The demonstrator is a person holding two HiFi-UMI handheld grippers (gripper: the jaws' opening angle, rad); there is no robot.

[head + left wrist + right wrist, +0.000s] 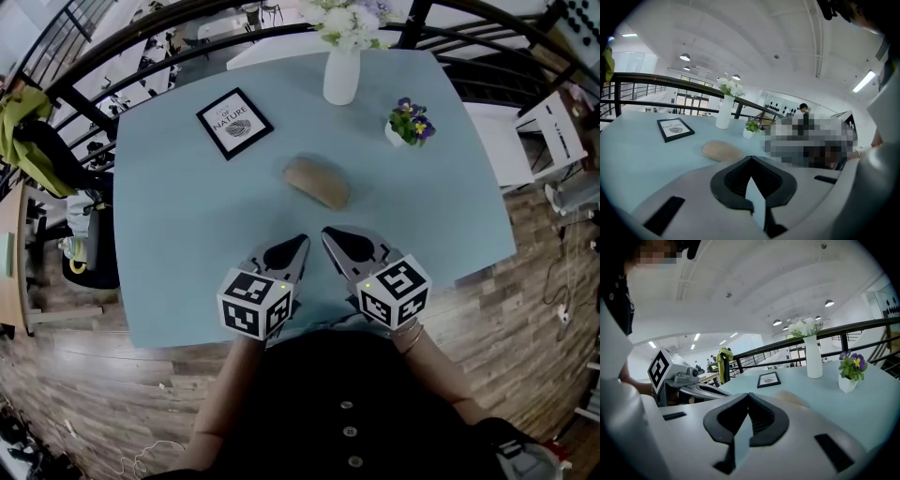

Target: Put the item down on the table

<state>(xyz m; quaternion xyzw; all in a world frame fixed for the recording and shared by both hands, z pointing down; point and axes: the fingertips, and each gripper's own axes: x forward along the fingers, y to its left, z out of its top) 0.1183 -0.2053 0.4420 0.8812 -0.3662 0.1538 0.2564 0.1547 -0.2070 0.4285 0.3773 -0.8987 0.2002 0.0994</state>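
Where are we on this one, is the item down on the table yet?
Looks done: the tan oval item lies on the table, apart from both tools. In hand: nothing; the left tool and right tool are shut and empty. Nothing seems left to do.

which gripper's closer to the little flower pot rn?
Right. The right gripper sits toward the person and left of the flower pot; the left gripper is further left still, beside the right one.
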